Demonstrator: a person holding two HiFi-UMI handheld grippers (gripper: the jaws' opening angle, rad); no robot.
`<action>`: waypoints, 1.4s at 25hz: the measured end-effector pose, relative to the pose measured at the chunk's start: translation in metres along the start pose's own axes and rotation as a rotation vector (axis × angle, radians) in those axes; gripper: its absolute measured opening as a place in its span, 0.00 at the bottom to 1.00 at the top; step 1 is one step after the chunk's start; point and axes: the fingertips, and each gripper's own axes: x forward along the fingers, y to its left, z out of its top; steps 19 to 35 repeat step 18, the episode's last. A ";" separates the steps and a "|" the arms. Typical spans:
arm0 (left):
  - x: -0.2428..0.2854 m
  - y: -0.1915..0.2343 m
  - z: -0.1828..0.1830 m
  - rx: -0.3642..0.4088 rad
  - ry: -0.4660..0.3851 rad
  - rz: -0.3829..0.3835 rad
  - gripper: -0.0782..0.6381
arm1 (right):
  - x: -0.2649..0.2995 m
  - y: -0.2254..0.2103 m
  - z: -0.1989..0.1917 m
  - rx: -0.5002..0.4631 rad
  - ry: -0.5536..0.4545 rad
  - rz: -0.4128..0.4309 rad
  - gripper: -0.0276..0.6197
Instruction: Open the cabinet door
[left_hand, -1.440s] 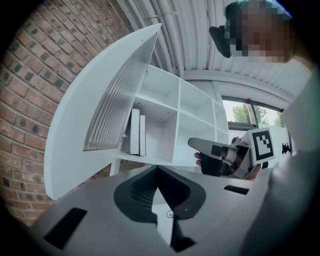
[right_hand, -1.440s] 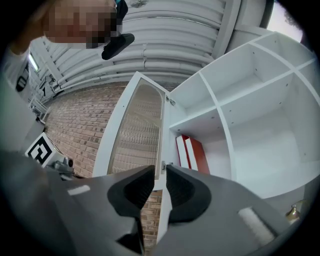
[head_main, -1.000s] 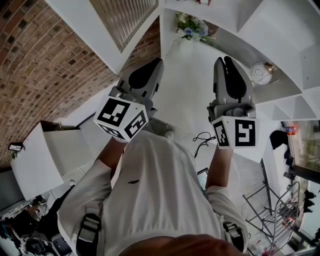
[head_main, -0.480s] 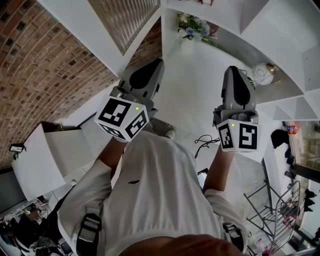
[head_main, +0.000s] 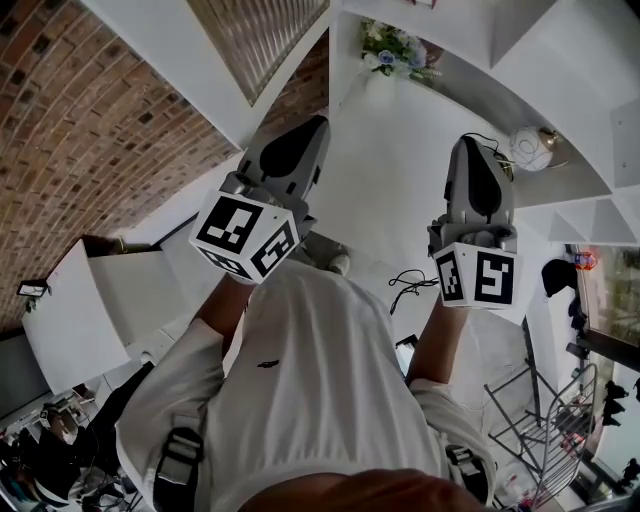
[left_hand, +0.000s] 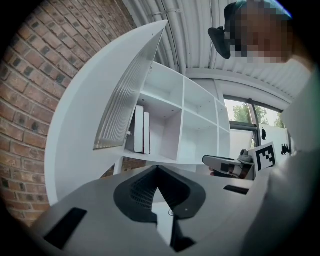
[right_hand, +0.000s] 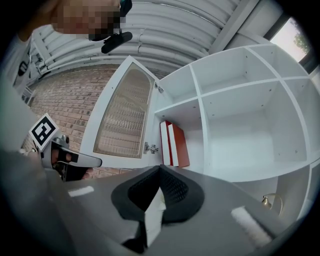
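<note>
The white cabinet door (head_main: 250, 40) with its ribbed glass pane stands swung wide open to the left of the white shelving (right_hand: 240, 120); it also shows as the door (left_hand: 127, 100) and the door (right_hand: 125, 117). Upright books (right_hand: 174, 144) stand in the uncovered compartment. My left gripper (head_main: 318, 122) is shut and empty, pointing level at the cabinet, apart from the door. My right gripper (head_main: 470, 142) is beside it, also apart from the door. Its jaws have just been closing with nothing between them and now stand shut.
A vase of flowers (head_main: 392, 52) and a round ornament (head_main: 522, 147) sit on the shelves. A black cable (head_main: 408, 280) lies below the grippers. A white box (head_main: 90, 310) stands at the left, a wire rack (head_main: 560, 430) at the lower right.
My right gripper has sunk a little, shifted right in the head view, and its jaws have closed. The left gripper and the door have not moved.
</note>
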 end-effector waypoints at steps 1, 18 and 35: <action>0.000 0.001 -0.001 -0.002 0.001 0.002 0.12 | 0.000 0.000 0.000 0.000 0.001 0.001 0.06; 0.000 -0.006 -0.011 -0.022 0.012 0.012 0.12 | -0.007 -0.001 0.003 0.020 -0.012 0.020 0.06; 0.000 -0.006 -0.011 -0.022 0.012 0.012 0.12 | -0.007 -0.001 0.003 0.020 -0.012 0.020 0.06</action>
